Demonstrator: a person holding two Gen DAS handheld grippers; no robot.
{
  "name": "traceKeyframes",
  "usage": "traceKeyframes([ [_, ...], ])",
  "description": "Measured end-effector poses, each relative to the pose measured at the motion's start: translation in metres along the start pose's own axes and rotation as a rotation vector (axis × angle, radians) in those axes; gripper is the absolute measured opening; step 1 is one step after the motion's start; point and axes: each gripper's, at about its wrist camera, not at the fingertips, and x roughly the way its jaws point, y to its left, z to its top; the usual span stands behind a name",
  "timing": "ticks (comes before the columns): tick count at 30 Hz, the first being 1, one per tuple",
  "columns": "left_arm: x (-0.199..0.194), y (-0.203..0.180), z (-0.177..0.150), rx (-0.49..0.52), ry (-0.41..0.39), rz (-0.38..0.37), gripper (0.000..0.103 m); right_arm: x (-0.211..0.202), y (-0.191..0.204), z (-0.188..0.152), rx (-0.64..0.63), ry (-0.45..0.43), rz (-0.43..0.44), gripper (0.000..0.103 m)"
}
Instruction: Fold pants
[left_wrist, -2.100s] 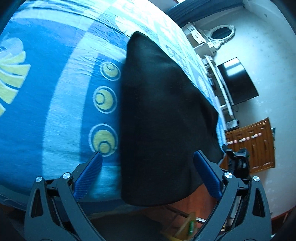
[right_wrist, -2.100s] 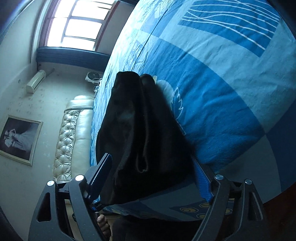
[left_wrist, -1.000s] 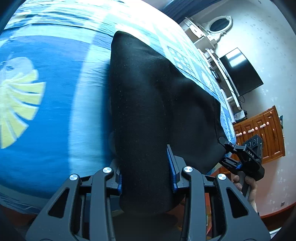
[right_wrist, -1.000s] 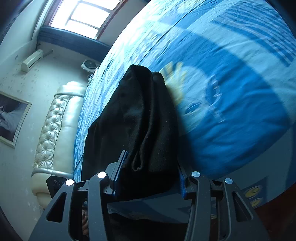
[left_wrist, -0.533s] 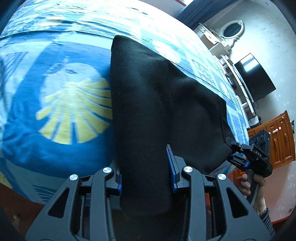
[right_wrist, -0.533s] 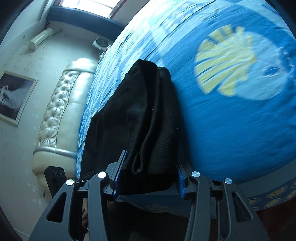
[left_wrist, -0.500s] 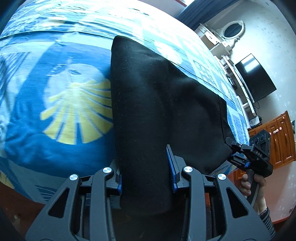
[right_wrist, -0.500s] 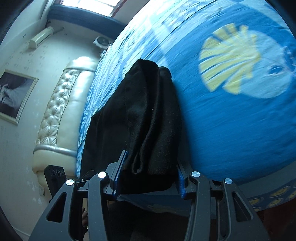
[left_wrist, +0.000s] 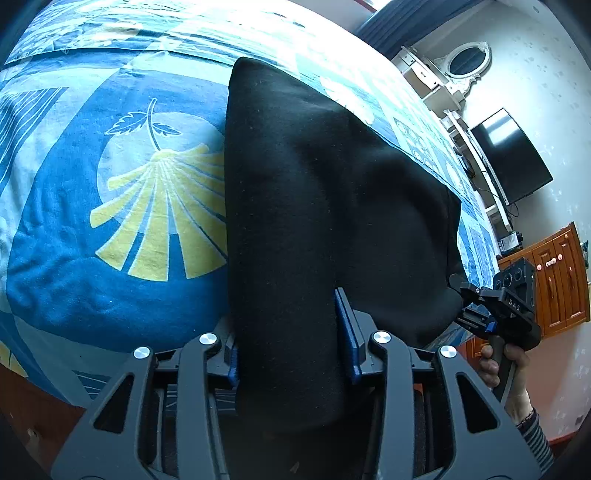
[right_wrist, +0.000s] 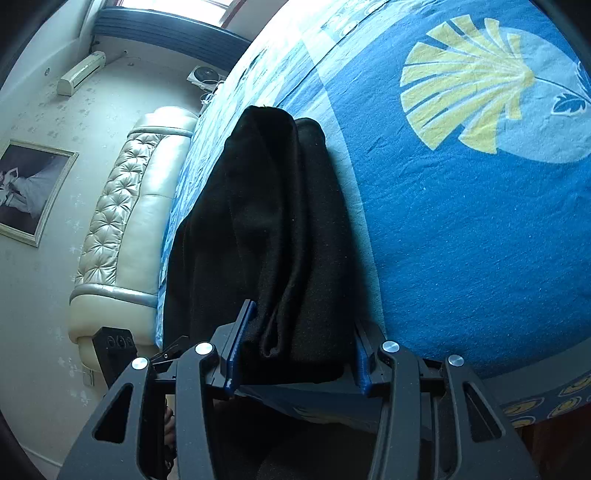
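Black pants (left_wrist: 295, 229): left tool (left_wrist: 291, 347) and right tool (right_wrist: 295, 347), formerly open, had clamped its bed-edge end and lifted it for folding.

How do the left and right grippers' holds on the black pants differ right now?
The left gripper clamps a smooth, rounded edge of the black pants; the right gripper clamps a bunched edge with visible layers and a loose fold. Fabric fills the gap between the left fingers, while the right ones show bedspread under the cloth. Both are shut on the pants above the bed.

black tool (left_wrist: 291, 339), blue pads (left_wrist: 347, 332)
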Motion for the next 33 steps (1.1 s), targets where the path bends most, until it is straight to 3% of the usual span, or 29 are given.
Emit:
traceKeyframes([
  [14, 0.001, -0.002, -0.003, -0.002, -0.001, 0.009, 0.046, 0.001, 0.001, -0.001, 0.001, 0.002, 0.009, 0.046],
  [18, 0.000, -0.002, -0.004, 0.000, -0.013, 0.016, 0.055, 0.000, -0.001, 0.000, 0.009, 0.002, 0.028, 0.049],
  [22, -0.009, 0.009, -0.003, -0.025, -0.020, -0.037, 0.076, -0.007, -0.005, 0.004, 0.040, 0.023, 0.061, 0.058],
  [26, -0.031, 0.028, 0.004, -0.078, -0.053, -0.127, 0.082, -0.025, -0.002, 0.015, -0.009, -0.006, 0.020, 0.070],
  [33, -0.020, 0.068, 0.038, -0.131, -0.079, -0.135, 0.086, -0.010, -0.002, 0.050, -0.001, -0.025, 0.067, 0.074],
])
